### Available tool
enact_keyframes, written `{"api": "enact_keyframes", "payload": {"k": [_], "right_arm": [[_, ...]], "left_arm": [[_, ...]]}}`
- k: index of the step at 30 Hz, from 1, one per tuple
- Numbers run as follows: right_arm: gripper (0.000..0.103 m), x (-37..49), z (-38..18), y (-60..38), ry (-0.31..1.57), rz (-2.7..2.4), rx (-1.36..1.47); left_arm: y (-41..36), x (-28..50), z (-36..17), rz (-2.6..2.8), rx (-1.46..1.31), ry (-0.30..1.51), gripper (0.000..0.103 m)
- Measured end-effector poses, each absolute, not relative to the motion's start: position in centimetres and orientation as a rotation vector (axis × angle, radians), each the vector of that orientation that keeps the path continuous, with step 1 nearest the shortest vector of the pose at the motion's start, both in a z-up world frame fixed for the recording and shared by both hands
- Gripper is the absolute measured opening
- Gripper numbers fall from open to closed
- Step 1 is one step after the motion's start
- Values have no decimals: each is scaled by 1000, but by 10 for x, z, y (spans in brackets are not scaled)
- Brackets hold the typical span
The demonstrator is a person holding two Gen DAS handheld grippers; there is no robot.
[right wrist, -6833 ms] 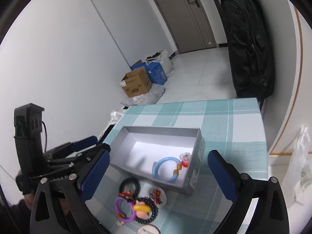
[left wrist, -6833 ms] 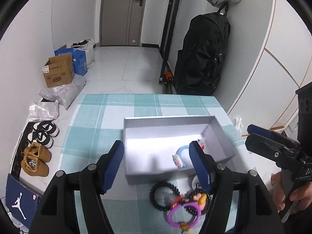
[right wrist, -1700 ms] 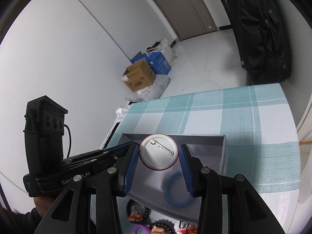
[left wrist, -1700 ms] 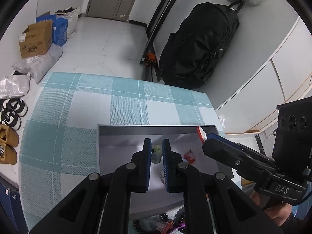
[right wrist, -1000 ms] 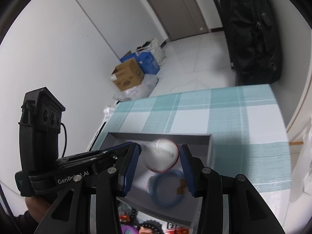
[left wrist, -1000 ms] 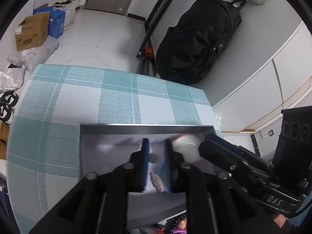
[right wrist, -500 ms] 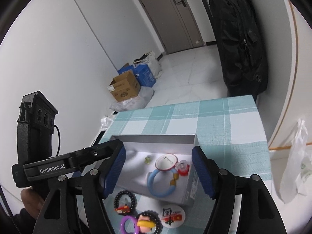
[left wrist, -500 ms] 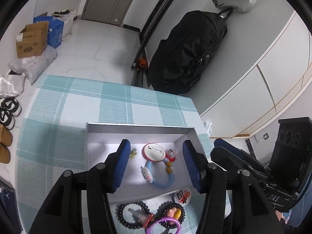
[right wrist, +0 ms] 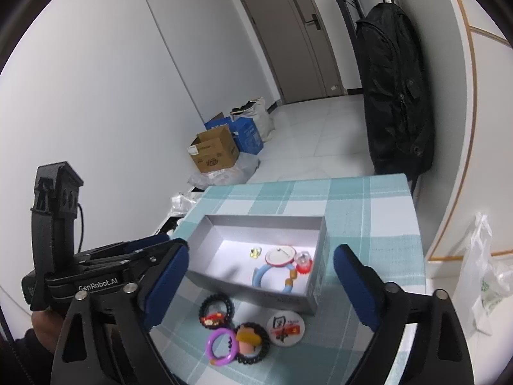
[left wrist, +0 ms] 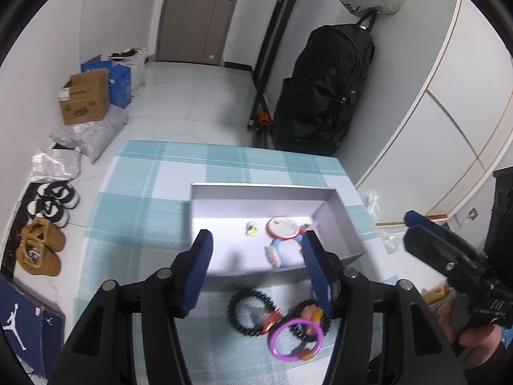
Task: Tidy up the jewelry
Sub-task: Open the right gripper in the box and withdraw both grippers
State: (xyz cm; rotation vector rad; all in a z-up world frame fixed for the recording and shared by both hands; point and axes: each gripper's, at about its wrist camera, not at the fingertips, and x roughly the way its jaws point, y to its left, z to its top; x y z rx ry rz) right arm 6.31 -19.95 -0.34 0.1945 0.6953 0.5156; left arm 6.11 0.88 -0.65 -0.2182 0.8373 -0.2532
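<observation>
A grey open box [left wrist: 205, 199] [right wrist: 315, 292] sits on the checked tablecloth. In it lie a round white badge [left wrist: 282, 227] [right wrist: 281, 255], a blue bracelet [left wrist: 282, 250] [right wrist: 258, 276], a small yellow earring [left wrist: 251, 228] [right wrist: 255, 252] and a red charm [right wrist: 304, 261]. In front of the box lie two black bead bracelets [left wrist: 250, 311] [right wrist: 216, 308], a purple ring [left wrist: 295, 338] [right wrist: 222, 346] and a printed badge [right wrist: 285, 324]. My left gripper [left wrist: 256, 269] [right wrist: 150, 256] is open and empty above the box's near wall. My right gripper [right wrist: 259, 288] [left wrist: 426, 234] is open and empty.
The tablecloth [left wrist: 144, 199] ends close to the box on the right. A black backpack [left wrist: 323, 89] hangs by the wall beyond the table. Cardboard boxes [left wrist: 85, 101] and shoes [left wrist: 41, 250] lie on the floor to the left. A plastic bag [right wrist: 484, 276] lies at the right.
Both grippers carried items over the box, opened and pulled back. The white badge from the right gripper and the yellow earring from the left gripper now lie in the box.
</observation>
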Motion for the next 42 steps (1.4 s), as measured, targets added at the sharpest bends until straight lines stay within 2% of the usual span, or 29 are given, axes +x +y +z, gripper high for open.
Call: {"api": "enact_keyframes", "payload": {"k": [2,10,12,17,25,31,42], "right_arm": [[95,60,-5,-202,701,511,194],[95,45,-15,-207,735,514,168],[95,41,-20,-208,756,523,162],[95,36,-31,-208,817,502,131],[95,35,-41,-208,867,471,105],[95,34,-41,-209,874,457,90],[95,36,-42,-224,884,439,129]], "left_arm": [[14,55,-7,-238,-228,822,67],[18,41,-8,-242,-222,831,68],[18,38,-13,-245,-225,850,73],[16,28,-23,-290,-235,893,73],[-15,23,-59,-493,-290,1117,73],[-20,34,-77,-479,-326,1193,73],[-41,35,-78,-431,-199,1171,72]]}}
